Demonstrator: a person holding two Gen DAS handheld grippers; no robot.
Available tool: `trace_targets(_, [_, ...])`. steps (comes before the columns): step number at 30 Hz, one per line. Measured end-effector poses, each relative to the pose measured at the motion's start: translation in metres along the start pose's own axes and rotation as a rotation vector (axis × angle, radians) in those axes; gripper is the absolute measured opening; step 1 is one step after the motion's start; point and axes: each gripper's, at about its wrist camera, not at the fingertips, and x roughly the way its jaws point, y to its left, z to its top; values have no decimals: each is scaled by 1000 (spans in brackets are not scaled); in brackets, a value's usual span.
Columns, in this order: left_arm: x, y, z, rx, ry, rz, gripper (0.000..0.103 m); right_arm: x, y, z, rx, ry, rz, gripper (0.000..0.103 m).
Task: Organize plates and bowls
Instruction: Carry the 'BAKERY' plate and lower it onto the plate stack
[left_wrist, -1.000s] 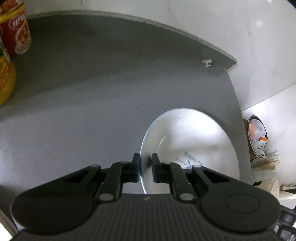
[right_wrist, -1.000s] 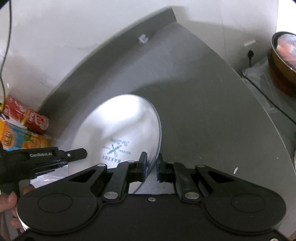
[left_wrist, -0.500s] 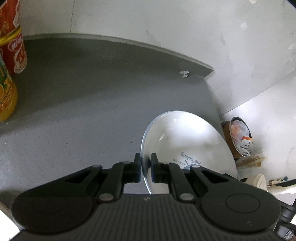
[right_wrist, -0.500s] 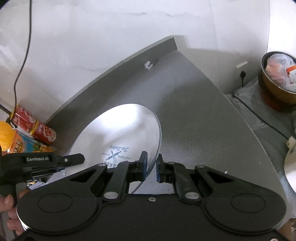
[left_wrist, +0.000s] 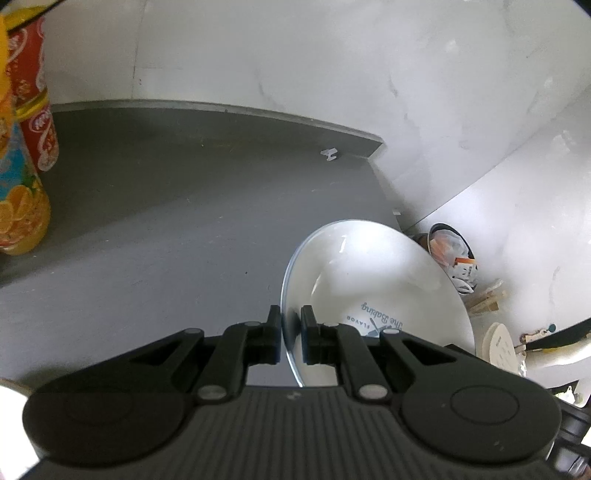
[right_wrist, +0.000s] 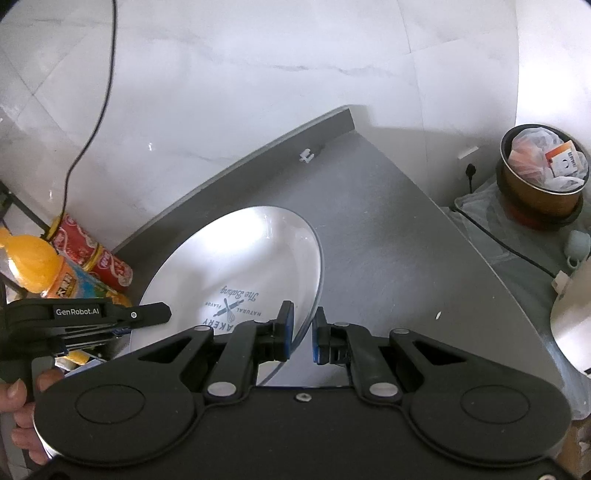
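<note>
Evidently the job is only begun; the left gripper (left_wrist: 291, 338) is clamped on the rim of the white plate (left_wrist: 373, 280), which hangs tilted above the grey table (left_wrist: 192, 221), not yet set anywhere; the right gripper (right_wrist: 302, 334) brackets the opposite rim, its jaws parted a little, so whether it grips I cannot tell; no bowls show; white marble walls, a bottle and cans (right_wrist: 92, 254) left, a bin (right_wrist: 541, 177) right.

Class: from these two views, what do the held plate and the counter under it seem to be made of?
Plate: probably glazed ceramic; white, glossy, with bright highlights, a thin rim and a printed bakery logo. Melamine is possible.
Counter: grey and matte, faintly speckled, with a raised back edge; perhaps stone or composite, hard to tell.
</note>
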Motion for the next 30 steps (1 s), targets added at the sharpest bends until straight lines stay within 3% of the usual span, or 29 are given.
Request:
trace_targets(10, [-39,21,-18,29,-26,4,9,-22,36,-31,-18,-30,9,10])
trace_targets(30, [-107,107,-63,-19,-48,37,9,-30,116,-102,-56,-16,49,10])
